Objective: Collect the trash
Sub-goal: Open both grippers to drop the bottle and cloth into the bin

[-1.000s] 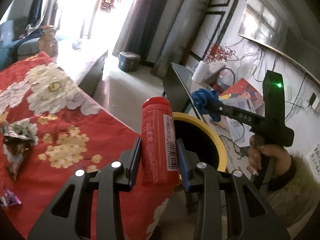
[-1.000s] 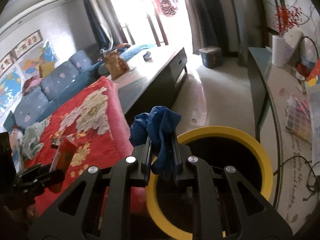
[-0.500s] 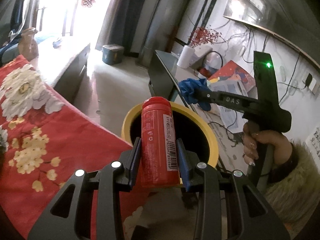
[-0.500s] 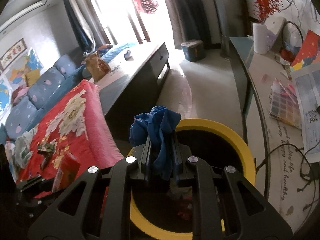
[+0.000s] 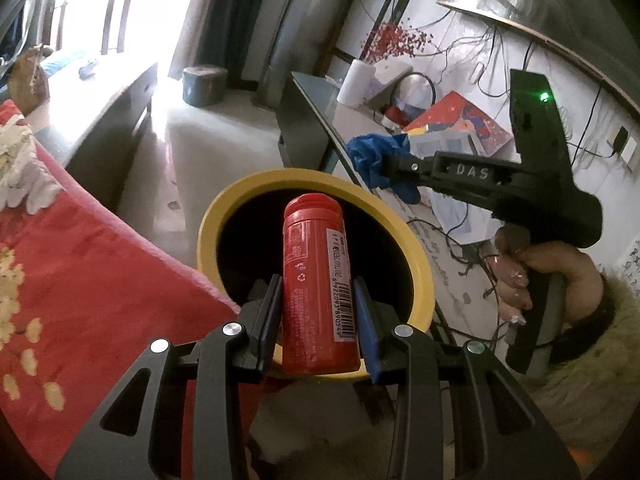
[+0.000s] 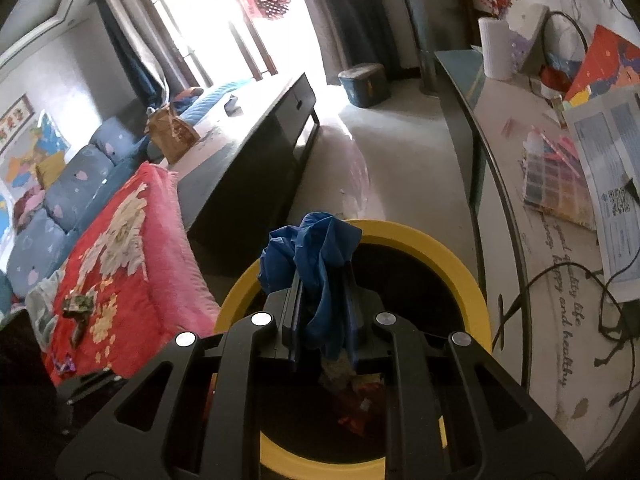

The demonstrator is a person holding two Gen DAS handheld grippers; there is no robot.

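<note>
The left hand-held gripper (image 5: pixel 316 312) pinches a red cylindrical bottle (image 5: pixel 316 280) between its two pads; the bottle stands roughly upright in the grip, cap end away from the camera, with a white barcode label along its right side. In the left wrist view the bottle lies over the dark opening of a round bin with a yellow rim (image 5: pixel 248 192), and the rim shows on both sides of the bottle. The right hand-held gripper (image 6: pixel 322 316) is pressed together on a crumpled blue cloth (image 6: pixel 312 248); the upper bunch of the cloth rises above the fingertips and a lower fold hangs between the fingers. In the right wrist view the cloth sits above the near-left part of the same bin (image 6: pixel 472 280), whose interior holds mixed scraps, some red. In the left wrist view the right hand-held gripper (image 5: pixel 384 162) appears from the side, carried by a hand (image 5: pixel 532 272) in a furry sleeve, with the blue cloth (image 5: pixel 372 156) at its tip just beyond the far-right edge of the bin rim. A red floral blanket (image 6: pixel 120 240) lies left of the bin and carries small wrappers (image 6: pixel 78 304). A counter (image 6: pixel 540 240) with papers and cables runs along the right.
</note>
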